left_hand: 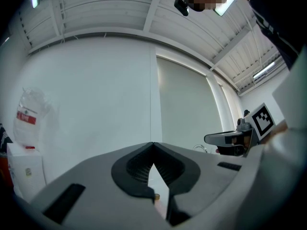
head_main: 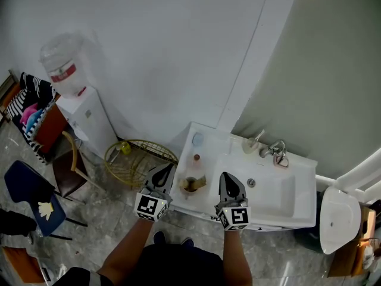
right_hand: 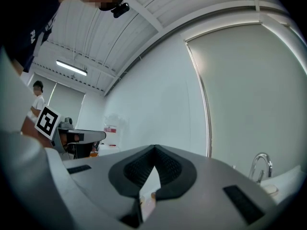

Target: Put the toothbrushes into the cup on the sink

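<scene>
— White plastic water dispenser (head_main: 74, 100) at the far left against the wall, a blue chair (head_main: 33, 198) below it; then a gold wire basket (head_main: 140, 159) on the floor, just beside the left end of the sink (head_main: 300, 171). What of the claws?

— Both clenched; the left gripper (head_main: 166, 170) has its jaws meeting at the tip with nothing between them, and it hangs by the sink's front left corner; the right gripper (head_main: 226, 179) is pressed closed and empty too, over the front edge, near the basin.

— And between the two?

— A brownish thing (head_main: 192, 184) on the sink's left ledge, too small to name; behind it a small reddish-topped item (head_main: 196, 158), then a pale round one (head_main: 197, 139).

— The cup?

— A pale cup (head_main: 250, 146) stands on the back rim, just left of the faucet (head_main: 277, 152), well apart from both grippers; a thin stick leans out of it; whether that is a toothbrush I cannot tell; a white toilet (head_main: 338, 219) sits at the far right.
</scene>
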A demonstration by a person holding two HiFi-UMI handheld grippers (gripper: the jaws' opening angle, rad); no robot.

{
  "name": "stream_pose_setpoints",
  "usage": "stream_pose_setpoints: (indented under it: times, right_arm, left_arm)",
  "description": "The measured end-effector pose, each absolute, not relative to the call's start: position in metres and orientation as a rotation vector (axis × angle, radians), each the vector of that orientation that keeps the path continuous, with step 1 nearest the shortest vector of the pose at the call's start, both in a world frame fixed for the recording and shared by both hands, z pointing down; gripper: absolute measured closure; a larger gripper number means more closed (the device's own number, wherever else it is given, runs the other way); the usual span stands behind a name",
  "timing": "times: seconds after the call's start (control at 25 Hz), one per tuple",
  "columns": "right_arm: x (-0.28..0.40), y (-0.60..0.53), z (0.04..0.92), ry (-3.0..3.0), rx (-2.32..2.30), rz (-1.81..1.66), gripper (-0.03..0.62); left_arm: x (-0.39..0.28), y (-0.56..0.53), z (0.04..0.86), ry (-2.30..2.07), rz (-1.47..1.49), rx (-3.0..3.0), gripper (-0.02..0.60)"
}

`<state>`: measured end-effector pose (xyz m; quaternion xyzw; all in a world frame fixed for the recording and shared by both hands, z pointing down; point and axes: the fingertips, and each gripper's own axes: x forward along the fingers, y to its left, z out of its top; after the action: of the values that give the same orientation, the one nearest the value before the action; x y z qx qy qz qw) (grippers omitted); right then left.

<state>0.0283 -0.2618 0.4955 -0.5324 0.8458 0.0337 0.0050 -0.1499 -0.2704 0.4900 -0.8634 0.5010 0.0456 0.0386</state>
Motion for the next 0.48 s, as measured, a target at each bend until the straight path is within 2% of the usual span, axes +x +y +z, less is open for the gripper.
stream_pose_setpoints:
  times: [0.48]
  right_arm:
    - [0.0205,-0.2573,0.4931,2.65,-1.652,0.099,0.566]
  left_arm:
    - [-0.1535,-0.2677,0.4881,1.546,0.145,-2.65,0.557]
